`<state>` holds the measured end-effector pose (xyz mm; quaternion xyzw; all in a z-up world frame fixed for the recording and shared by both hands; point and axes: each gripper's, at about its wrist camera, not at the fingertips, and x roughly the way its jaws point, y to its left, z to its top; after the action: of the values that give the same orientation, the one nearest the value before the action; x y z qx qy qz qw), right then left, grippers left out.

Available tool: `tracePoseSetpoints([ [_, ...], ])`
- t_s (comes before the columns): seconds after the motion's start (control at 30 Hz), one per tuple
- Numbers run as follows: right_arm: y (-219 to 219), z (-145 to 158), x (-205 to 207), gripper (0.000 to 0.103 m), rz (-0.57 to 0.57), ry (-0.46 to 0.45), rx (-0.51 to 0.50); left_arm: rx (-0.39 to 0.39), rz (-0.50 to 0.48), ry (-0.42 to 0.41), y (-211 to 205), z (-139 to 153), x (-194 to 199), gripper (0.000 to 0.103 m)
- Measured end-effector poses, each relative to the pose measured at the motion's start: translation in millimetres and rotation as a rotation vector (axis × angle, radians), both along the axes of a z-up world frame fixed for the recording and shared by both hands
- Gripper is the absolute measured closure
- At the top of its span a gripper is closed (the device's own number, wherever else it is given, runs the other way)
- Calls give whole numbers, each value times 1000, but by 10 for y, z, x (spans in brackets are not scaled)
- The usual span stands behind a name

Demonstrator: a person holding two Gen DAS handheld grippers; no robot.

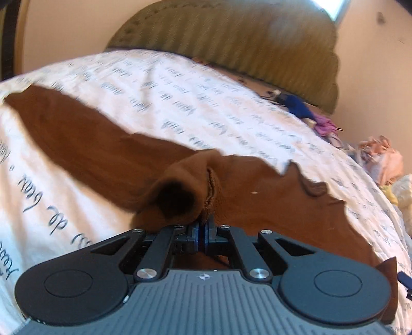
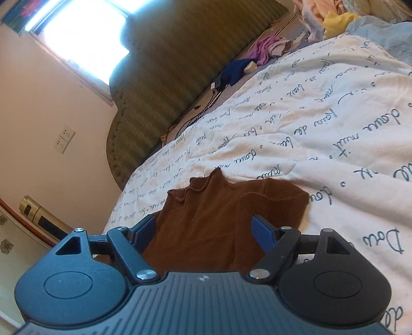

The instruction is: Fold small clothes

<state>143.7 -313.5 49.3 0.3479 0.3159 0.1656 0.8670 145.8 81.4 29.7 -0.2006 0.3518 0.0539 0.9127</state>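
Note:
A small brown garment (image 1: 77, 134) lies spread on the white bedcover with blue script (image 1: 180, 98). My left gripper (image 1: 202, 230) is shut on a bunched cuff of the brown garment, which stands up as a dark tube just ahead of the blue pads. One long brown part stretches away to the upper left. In the right wrist view the brown garment (image 2: 206, 214) lies partly folded, with a wavy hem at its far edge. My right gripper (image 2: 206, 232) hovers over it, blue fingers (image 2: 262, 234) wide apart and touching nothing.
A green striped headboard (image 1: 231, 33) stands at the far side of the bed. Blue cloth (image 1: 298, 103) and purple cloth (image 1: 324, 126) lie near it, with dark cables (image 2: 195, 113). A heap of pale clothes (image 2: 334, 15) sits on the bed's far end.

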Motion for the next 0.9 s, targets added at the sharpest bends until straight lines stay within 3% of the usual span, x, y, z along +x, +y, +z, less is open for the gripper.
tracePoseSetpoints([
  [0.13, 146, -2, 54, 22, 26, 15, -49, -36, 68, -27, 214, 39, -110, 98],
  [0.37, 193, 47, 73, 22, 28, 4, -93, -52, 77, -27, 340, 192, -466, 98],
  [0.47, 236, 15, 124, 22, 34, 14, -85, -29, 96, -25, 381, 145, -580, 98],
  [0.57, 343, -65, 242, 22, 67, 59, -101, -45, 94, 29, 437, -8, -543, 98],
  [0.67, 438, -273, 420, 22, 48, 190, -227, -22, 86, 31, 421, -93, -539, 98],
  [0.77, 464, -419, 338, 22, 34, 109, -280, 10, 74, 24, 378, -123, -524, 97],
  [0.9, 625, -358, 298, 22, 47, 99, -409, 23, 34, 8, 385, -116, -561, 96],
])
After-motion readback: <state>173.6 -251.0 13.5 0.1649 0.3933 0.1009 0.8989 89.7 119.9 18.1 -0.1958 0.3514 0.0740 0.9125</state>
